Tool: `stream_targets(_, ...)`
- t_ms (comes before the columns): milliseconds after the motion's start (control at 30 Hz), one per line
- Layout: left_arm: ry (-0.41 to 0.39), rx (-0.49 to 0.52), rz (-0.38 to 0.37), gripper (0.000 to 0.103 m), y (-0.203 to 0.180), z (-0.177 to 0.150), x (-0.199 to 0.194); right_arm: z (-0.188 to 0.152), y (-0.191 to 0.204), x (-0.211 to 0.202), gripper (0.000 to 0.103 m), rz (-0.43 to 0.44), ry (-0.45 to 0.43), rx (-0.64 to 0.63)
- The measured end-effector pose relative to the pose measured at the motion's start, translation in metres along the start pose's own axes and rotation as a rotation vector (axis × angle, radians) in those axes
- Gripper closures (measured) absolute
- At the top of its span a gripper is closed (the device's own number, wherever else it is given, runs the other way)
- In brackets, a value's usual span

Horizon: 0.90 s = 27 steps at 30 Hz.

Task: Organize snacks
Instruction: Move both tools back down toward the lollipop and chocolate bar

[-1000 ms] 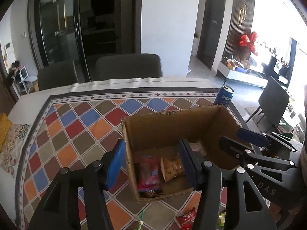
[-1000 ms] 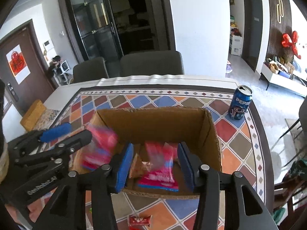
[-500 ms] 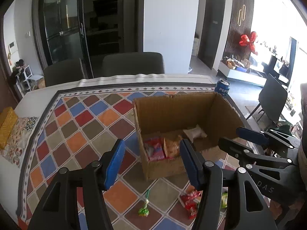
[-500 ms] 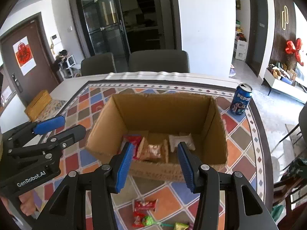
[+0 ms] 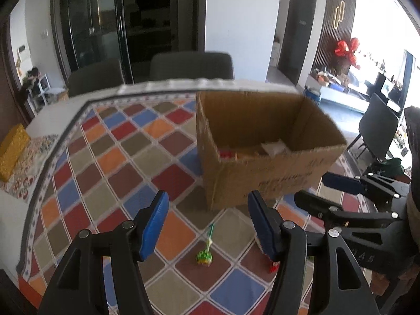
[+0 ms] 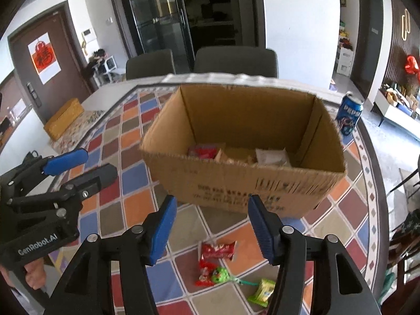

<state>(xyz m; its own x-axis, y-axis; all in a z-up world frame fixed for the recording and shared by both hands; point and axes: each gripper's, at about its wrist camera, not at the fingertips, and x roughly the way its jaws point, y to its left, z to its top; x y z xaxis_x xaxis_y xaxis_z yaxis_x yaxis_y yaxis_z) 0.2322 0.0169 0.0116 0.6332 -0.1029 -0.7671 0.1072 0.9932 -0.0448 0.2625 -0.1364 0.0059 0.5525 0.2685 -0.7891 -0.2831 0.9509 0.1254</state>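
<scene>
Grey chairs (image 6: 236, 59) before dark glass doors (image 6: 162, 18)

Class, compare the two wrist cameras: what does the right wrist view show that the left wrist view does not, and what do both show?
Only the right wrist view: the red snack packet and green packet on the tablecloth, and the whole blue soda can.
Only the left wrist view: the green lollipop with its stick clear.
Both: the cardboard box holding snacks, and both grippers open and empty.
</scene>
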Motion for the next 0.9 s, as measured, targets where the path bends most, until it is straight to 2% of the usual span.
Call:
stream_targets(100, 0.037, -0.01, 0.005, 0.041, 0.003, -0.012, 0.009, -0.005, 0.0, 0.01, 0.046, -0.002, 0.04, 0.007)
stream_targets(200, 0.079, -0.015, 0.014, 0.041, 0.007, -0.025, 0.021, -0.013, -0.001, 0.023, 0.041, -0.009, 0.084, 0.013)
stream_targets(400, 0.138, -0.033, 0.019, 0.041, 0.012, -0.047, 0.039, -0.03, -0.001, 0.048, 0.041, 0.0, 0.17, 0.016)
stream_targets(900, 0.256, -0.076, 0.005, 0.042, 0.015, -0.085, 0.082, -0.065, -0.003, 0.086, 0.038, -0.009, 0.272, 0.015)
